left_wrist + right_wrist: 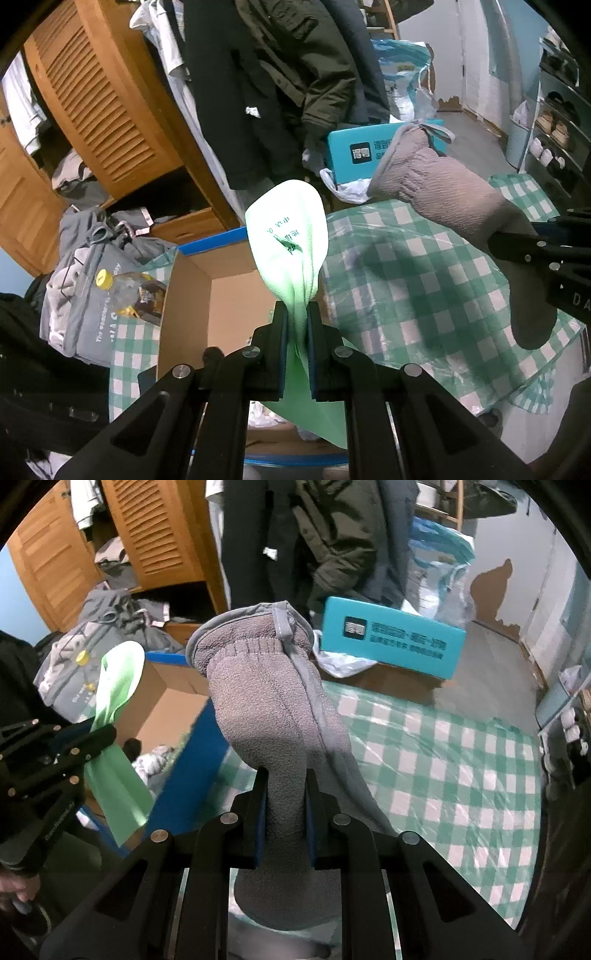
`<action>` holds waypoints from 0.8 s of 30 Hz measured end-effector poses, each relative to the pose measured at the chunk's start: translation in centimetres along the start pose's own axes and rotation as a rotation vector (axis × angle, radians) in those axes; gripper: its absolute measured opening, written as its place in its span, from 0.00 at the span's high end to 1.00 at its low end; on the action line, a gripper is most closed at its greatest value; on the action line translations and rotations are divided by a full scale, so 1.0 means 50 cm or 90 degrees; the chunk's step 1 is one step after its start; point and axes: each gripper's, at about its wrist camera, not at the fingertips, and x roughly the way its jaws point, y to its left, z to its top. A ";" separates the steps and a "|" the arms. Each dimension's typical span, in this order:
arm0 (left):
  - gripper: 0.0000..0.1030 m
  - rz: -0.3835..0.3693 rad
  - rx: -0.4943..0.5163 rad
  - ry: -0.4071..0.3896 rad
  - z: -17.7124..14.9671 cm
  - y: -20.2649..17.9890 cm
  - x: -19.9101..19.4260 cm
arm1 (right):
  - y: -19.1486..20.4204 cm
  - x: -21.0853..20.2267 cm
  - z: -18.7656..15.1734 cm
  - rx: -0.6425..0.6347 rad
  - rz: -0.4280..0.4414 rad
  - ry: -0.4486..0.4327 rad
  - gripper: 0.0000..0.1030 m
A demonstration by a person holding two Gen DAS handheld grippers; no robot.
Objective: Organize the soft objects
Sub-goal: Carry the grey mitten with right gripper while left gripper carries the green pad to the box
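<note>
left tool (297, 317) pinches a green cloth (290, 236) above a cardboard box (192, 295); right tool (282, 786) clamps a grey fleece glove (258, 701).

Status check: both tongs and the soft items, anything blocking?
Left tongs shut on green cloth. Right tongs shut on grey fleece mitten. Open cardboard box beside the checked tablecloth; nothing blocking.

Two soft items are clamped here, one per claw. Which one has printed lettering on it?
The light green cloth in the left claw: dark green print shows on it. The grey fleece mitt in the right claw is plain, with only a stitched trim.
</note>
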 end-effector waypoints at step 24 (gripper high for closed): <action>0.91 0.039 -0.075 0.055 -0.046 0.137 0.070 | 0.178 0.080 0.075 -0.082 0.051 0.019 0.86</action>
